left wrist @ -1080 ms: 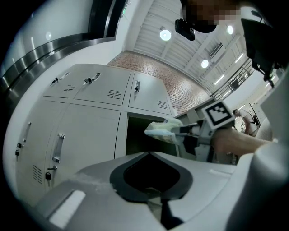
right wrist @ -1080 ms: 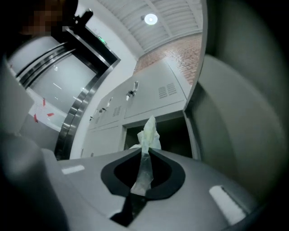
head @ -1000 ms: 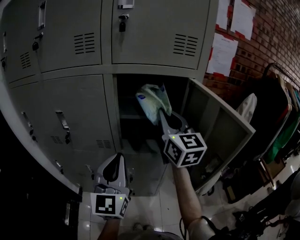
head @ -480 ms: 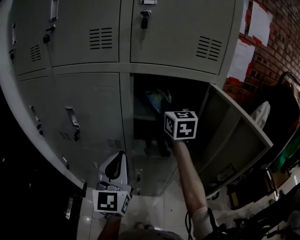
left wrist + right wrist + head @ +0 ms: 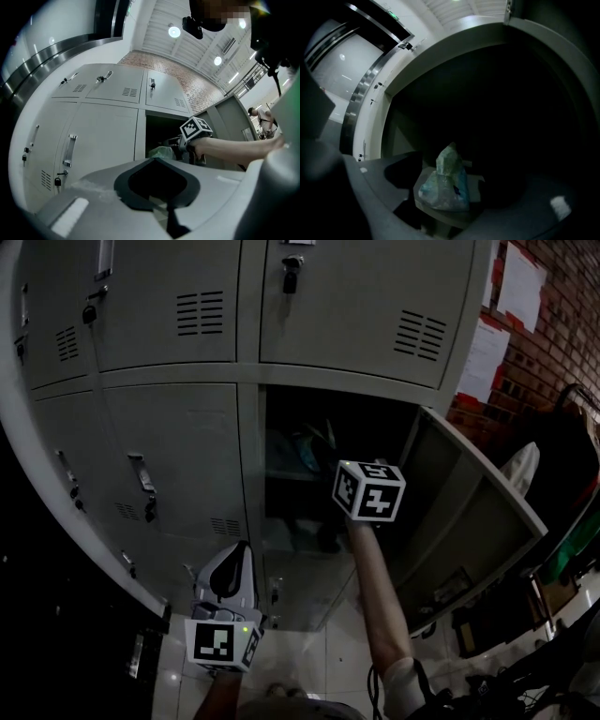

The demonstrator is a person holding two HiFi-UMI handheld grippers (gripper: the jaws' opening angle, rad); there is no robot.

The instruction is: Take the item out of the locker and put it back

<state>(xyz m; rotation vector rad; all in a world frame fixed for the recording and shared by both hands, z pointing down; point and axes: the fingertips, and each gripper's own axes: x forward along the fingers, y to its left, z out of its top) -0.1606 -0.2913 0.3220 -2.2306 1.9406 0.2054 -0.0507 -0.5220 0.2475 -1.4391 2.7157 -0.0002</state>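
**Right gripper** (image 5: 443,190): the jaws are closed on the bag (image 5: 444,182), a pale, crumpled plastic bag with a blue-green tint. The lower part of the bag sits between the jaws. The upper part stands up past them and narrows to a point. The gripper reaches into the open locker (image 5: 380,427). Its marker cube (image 5: 368,490) sits at the locker mouth, and the bare forearm (image 5: 380,596) runs down from the cube toward the bottom edge of the head view.

**Bag position:** inside the open locker, in the left half of the dark compartment, about level with the shelf edge (image 5: 281,474) (no view shows whether it rests on the shelf). The head view shows only a dim part of it.

**Locker door** (image 5: 469,512): swung out to the right, with its inner face toward the head camera.

**Left gripper** (image 5: 241,549): the jaws meet at the tips with nothing between them. The gripper is held low, in front of the closed door (image 5: 178,465) just left of the open locker, with the tiled floor (image 5: 309,662) below it. It is well apart from the bag.

**Surroundings:** the upper row of lockers is closed. A dark lock (image 5: 291,279) hangs on the unit directly above the open compartment. Paper sheets (image 5: 483,357) are fixed to the brick wall (image 5: 553,343) at the right.
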